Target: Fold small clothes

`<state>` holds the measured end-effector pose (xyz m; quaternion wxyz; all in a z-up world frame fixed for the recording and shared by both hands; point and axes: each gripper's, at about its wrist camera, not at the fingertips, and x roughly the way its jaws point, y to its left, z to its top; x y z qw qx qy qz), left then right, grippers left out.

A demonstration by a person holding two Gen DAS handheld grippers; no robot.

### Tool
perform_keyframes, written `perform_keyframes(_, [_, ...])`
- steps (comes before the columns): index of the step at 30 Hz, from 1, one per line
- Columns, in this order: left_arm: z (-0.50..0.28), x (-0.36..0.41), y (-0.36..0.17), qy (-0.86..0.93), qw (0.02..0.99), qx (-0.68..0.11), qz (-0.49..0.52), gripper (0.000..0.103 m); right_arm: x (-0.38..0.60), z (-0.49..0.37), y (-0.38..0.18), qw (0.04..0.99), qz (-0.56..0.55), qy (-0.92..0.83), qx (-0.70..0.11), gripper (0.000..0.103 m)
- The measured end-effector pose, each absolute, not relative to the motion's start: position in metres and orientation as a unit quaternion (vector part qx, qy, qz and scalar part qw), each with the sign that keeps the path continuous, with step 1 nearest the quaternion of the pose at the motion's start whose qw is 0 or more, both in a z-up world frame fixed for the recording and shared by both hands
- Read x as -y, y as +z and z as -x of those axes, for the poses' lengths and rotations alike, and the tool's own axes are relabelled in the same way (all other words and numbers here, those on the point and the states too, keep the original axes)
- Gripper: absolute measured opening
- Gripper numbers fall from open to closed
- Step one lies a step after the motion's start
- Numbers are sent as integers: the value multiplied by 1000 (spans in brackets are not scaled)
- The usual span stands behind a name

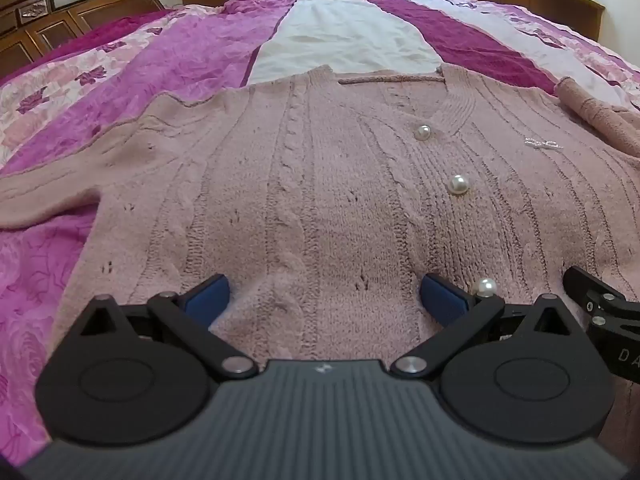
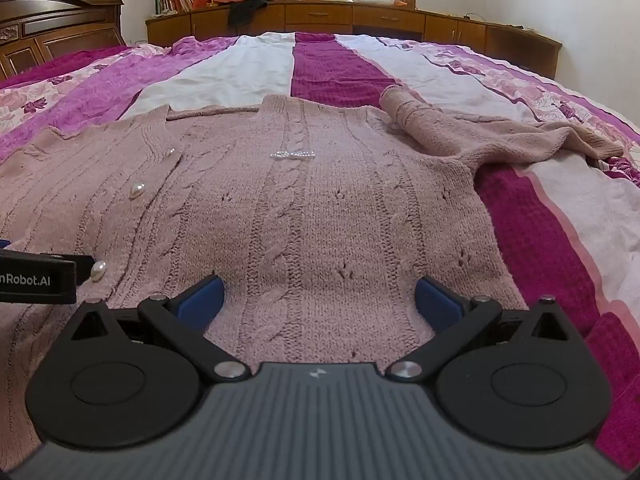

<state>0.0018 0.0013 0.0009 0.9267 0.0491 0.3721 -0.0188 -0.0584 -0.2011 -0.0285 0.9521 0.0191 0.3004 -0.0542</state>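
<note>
A dusty-pink cable-knit cardigan [image 1: 320, 184] [image 2: 312, 216] with pearl buttons [image 1: 459, 184] lies flat, front up, on the bed. Its left sleeve [image 1: 44, 200] stretches out to the side. Its right sleeve [image 2: 480, 136] is bent back across the shoulder. My left gripper [image 1: 324, 298] is open just above the hem, left of the button row, with nothing between its blue pads [image 1: 208, 296]. My right gripper [image 2: 318, 298] is open too, over the hem of the right half. Each gripper's black arm shows at the edge of the other's view.
The bed wears a spread [image 2: 340, 68] striped purple, white and magenta. A dark wooden headboard [image 2: 60, 24] stands at the left. Low wooden cabinets [image 2: 360, 20] line the far wall under a window, with books and dark clothing on top.
</note>
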Motion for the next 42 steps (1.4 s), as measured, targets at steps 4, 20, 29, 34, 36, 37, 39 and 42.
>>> perform_keyframes(4, [-2, -3, -2, -20, 928, -369, -51, 103, 200, 57, -28, 952, -19, -55, -300, 103])
perform_keyframes(20, [1, 1, -1, -18, 929, -365, -55, 103, 201, 59, -29, 953, -17, -56, -298, 103])
perform_keyframes(29, [0, 2, 0, -17, 929, -365, -56, 103, 200, 59, -29, 953, -16, -56, -297, 103])
perform_keyframes(34, [0, 2, -1, -17, 929, -365, -56, 103, 200, 59, -29, 953, -16, -56, -297, 103])
perform_keyframes(36, [0, 2, -1, -17, 929, -365, -56, 103, 200, 59, -29, 953, -15, -57, -297, 103])
perform_keyframes(37, [1, 2, -1, -17, 929, -365, -56, 103, 200, 59, -29, 953, -15, -57, -297, 103])
perform_keyframes(39, [1, 2, -1, -17, 929, -365, -56, 103, 200, 59, -29, 953, -15, -57, -297, 103])
perform_keyframes(42, [1, 2, -1, -17, 929, -365, -56, 103, 200, 59, -29, 953, -15, -57, -297, 103])
